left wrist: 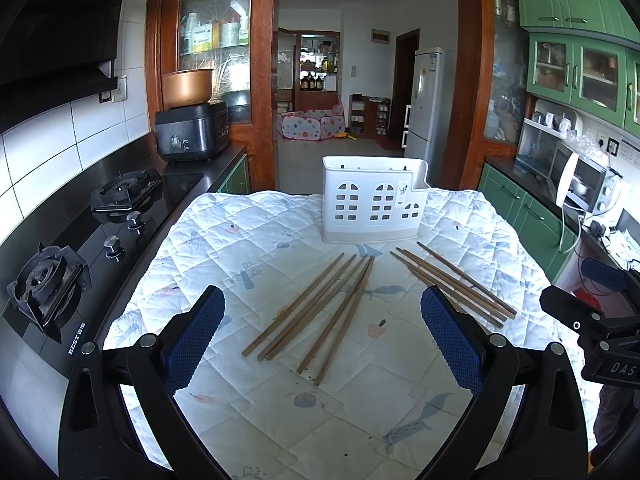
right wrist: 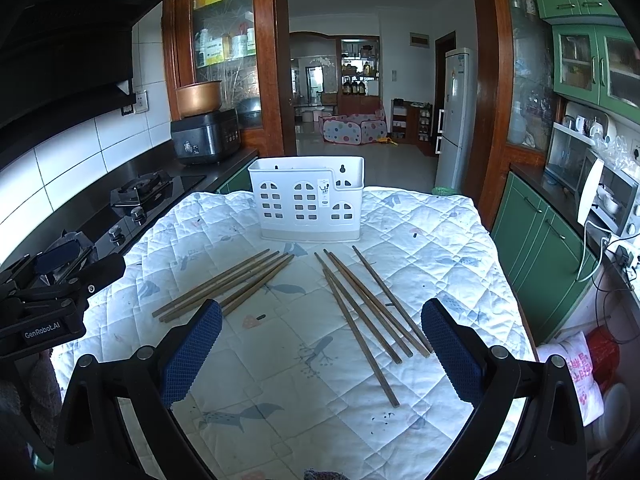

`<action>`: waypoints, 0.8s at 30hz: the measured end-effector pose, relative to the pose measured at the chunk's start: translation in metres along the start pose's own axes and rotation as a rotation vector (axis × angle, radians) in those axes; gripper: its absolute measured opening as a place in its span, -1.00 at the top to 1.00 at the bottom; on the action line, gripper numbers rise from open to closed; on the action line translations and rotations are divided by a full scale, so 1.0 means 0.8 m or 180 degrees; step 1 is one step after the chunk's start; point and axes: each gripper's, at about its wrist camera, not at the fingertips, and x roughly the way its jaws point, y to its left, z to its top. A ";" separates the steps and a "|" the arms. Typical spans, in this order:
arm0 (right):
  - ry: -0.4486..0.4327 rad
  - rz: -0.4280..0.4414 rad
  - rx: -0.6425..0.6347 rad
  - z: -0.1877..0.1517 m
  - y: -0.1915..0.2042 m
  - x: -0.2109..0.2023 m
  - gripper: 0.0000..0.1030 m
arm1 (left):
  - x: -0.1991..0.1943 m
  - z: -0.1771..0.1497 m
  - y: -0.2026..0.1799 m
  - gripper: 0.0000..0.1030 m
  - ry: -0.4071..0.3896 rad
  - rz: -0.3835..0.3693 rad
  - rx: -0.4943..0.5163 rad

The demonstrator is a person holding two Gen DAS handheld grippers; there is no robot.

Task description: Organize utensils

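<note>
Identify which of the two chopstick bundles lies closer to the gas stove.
The left bundle, fanned toward the left claw; the right bundle lies further from the gas stove.

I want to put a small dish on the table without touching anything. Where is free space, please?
The quilted cloth is bare to the right of the white holder, and near the front edge below both chopstick groups. A narrow bare strip runs between the left chopsticks and right chopsticks. Just before the holder it is crowded.
</note>
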 end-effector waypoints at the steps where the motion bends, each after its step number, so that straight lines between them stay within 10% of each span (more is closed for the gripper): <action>1: 0.0000 0.0002 0.0000 0.000 0.000 0.000 -0.88 | 0.000 0.000 -0.001 -0.90 0.0005 0.0000 -0.0001; 24: 0.0081 0.0025 -0.0039 -0.005 -0.002 0.014 -0.86 | 0.017 -0.009 0.016 -0.89 0.0087 -0.0060 -0.0111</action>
